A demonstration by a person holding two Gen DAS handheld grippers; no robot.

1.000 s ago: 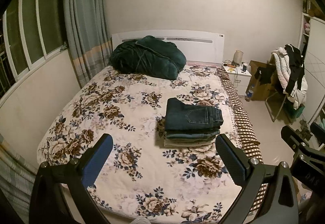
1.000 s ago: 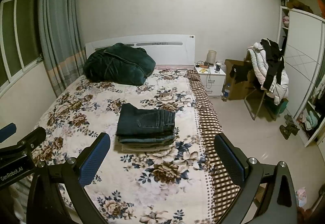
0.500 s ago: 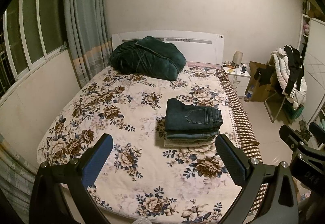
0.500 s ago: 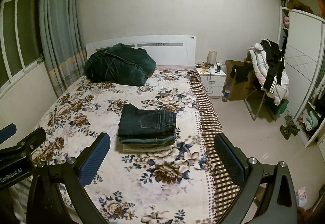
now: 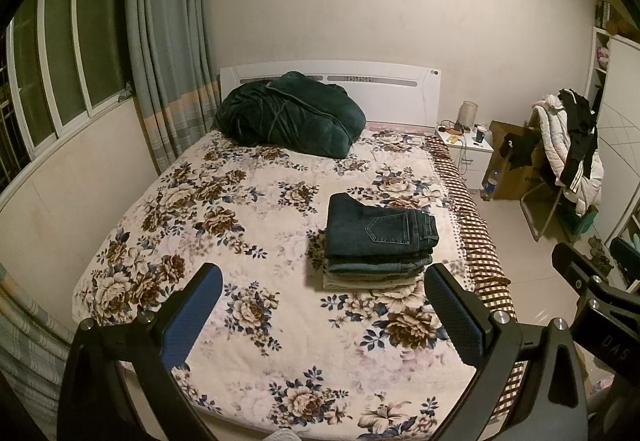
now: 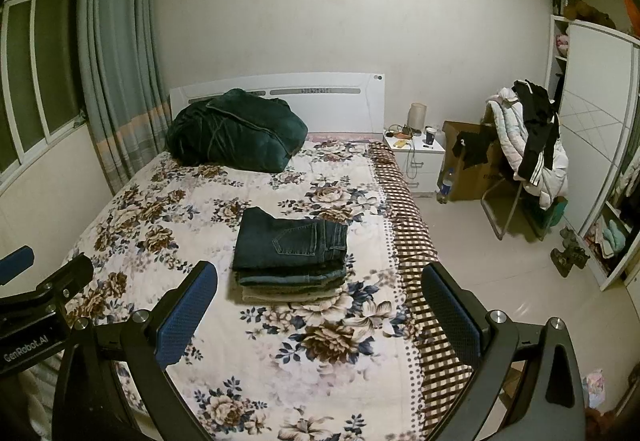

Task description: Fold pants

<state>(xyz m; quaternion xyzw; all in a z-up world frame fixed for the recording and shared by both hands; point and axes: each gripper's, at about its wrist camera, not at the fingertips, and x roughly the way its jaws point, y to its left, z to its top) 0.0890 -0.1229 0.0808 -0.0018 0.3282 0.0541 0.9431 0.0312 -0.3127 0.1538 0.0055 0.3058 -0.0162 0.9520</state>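
A stack of several folded pants (image 5: 378,241), dark jeans on top, lies on the floral bedspread (image 5: 248,225) toward the bed's right side. It also shows in the right wrist view (image 6: 290,251). My left gripper (image 5: 322,305) is open and empty, held above the foot of the bed, short of the stack. My right gripper (image 6: 318,305) is open and empty too, at the foot of the bed, and shows at the right edge of the left wrist view (image 5: 592,305). The left gripper shows at the left edge of the right wrist view (image 6: 36,297).
A dark green bundled blanket (image 5: 288,117) lies against the white headboard (image 5: 392,89). A nightstand (image 5: 466,149) with small items stands right of the bed. A chair piled with clothes (image 5: 568,157), a cardboard box and a wardrobe (image 6: 592,145) are at the right. Curtains and a window are on the left.
Almost nothing has changed. Both views drift very slightly; both grippers stay open and the stack has not moved.
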